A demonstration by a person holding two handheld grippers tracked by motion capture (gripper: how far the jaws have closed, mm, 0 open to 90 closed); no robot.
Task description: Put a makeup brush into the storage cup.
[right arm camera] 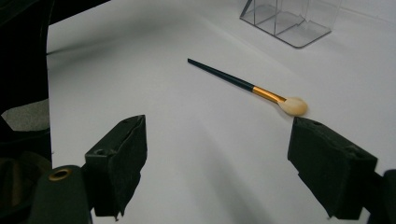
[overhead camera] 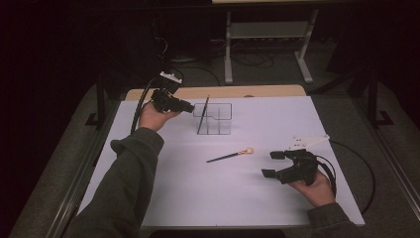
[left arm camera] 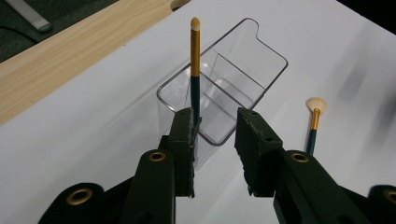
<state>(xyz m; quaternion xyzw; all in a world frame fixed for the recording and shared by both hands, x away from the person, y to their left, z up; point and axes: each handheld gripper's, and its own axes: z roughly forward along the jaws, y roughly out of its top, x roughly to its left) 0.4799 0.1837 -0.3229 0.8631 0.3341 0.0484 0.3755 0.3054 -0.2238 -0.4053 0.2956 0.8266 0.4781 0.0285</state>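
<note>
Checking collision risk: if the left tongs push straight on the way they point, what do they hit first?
Probably the clear organizer right ahead of the left tongs; its near wall sits between the jaw tips. The upright brush inside it stands just off the left pad, so it might be touched at once; depth is unclear.

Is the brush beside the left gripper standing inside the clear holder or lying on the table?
Standing inside. The brush rises nearly upright from the clear holder, tip upward, at its near corner. A second brush lies flat on the table.
</note>
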